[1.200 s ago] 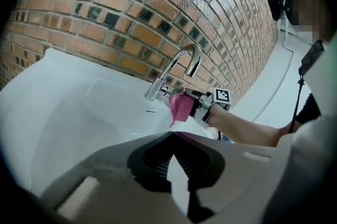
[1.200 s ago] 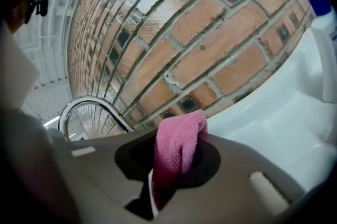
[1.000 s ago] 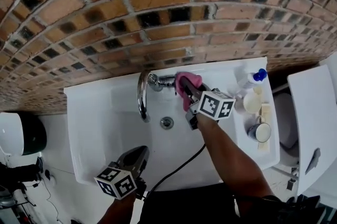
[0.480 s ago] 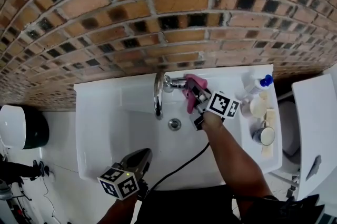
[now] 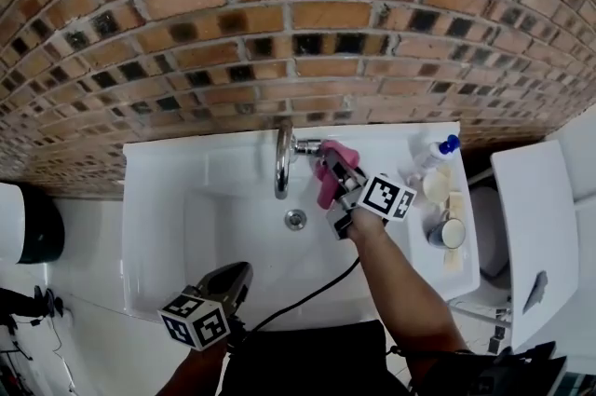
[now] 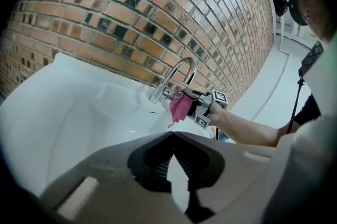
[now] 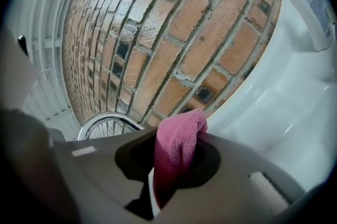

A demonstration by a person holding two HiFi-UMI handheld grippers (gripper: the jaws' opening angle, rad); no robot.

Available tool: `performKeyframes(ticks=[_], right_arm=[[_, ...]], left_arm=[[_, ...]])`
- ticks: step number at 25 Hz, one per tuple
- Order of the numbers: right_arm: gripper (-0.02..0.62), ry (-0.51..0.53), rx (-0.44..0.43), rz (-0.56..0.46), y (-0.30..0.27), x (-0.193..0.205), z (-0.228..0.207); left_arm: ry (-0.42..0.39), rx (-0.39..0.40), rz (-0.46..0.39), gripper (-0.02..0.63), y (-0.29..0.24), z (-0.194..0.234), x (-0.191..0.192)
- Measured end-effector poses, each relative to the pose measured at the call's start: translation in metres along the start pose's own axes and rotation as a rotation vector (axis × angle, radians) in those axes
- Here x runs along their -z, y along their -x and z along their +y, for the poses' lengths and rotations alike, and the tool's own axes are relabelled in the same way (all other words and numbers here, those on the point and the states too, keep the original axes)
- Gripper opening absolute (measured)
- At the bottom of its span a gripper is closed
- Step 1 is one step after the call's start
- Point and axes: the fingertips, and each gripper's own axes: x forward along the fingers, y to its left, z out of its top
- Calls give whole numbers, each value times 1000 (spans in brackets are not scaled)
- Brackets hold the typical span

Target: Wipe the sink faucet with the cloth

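A chrome arched faucet (image 5: 281,159) stands at the back of the white sink (image 5: 158,198). A pink cloth (image 5: 326,172) is pinched in my right gripper (image 5: 331,167), which is shut on it. The cloth rests against the short chrome pipe just right of the spout. In the right gripper view the cloth (image 7: 177,146) bulges from between the jaws, with the faucet arch (image 7: 108,122) behind on the left. My left gripper (image 5: 242,273) hangs shut and holding nothing over the sink's front edge. The left gripper view shows the faucet (image 6: 174,76) and cloth (image 6: 179,107) far ahead.
A brick wall (image 5: 307,40) rises right behind the sink. On the sink's right ledge stand a blue-capped bottle (image 5: 434,154), a mug (image 5: 444,234) and small pale items. The drain (image 5: 295,218) sits in the basin. A cable runs from the right gripper across the basin.
The right gripper with the cloth has slid a little along the pipe toward the spout, and the cloth now hangs lower. The left gripper has stayed at the front edge.
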Motion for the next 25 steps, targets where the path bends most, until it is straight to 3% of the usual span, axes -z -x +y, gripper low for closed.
performKeyframes(ticks=[9, 14, 18, 25], right_arm=[[60, 137, -11, 42, 31, 17, 42], [60, 110, -5, 40, 32, 43, 48], [60, 13, 8, 41, 18, 65, 36], [60, -290, 102, -130, -15, 71, -32]], left_arm=[[-14, 21, -5, 5, 23, 9, 3], [-13, 31, -11, 5, 34, 17, 5], [0, 17, -17, 4, 49, 32, 4], [27, -46, 0, 3, 72, 65, 13]])
